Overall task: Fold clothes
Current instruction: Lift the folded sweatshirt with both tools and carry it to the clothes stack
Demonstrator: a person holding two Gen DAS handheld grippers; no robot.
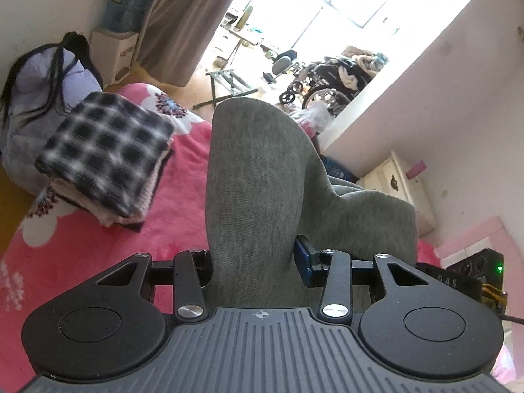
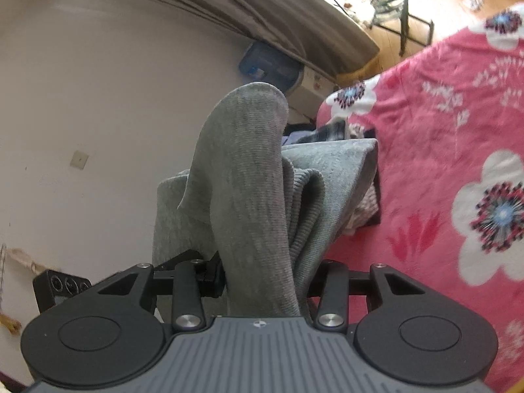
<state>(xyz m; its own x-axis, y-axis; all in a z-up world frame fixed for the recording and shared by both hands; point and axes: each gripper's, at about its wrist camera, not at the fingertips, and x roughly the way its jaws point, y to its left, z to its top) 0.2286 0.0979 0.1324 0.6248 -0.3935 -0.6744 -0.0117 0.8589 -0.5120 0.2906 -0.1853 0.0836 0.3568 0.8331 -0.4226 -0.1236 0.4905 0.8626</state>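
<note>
Left wrist view: grey knit garment [image 1: 255, 177] rises between the left gripper [image 1: 253, 262] jaws, clamped tight, held above the pink floral blanket [image 1: 98, 245]. Right gripper [image 2: 262, 275] pinches another bunch of the same garment [image 2: 249, 177]. Beside the garment, on the blanket, sits a checked folded stack [image 1: 104, 154].
</note>
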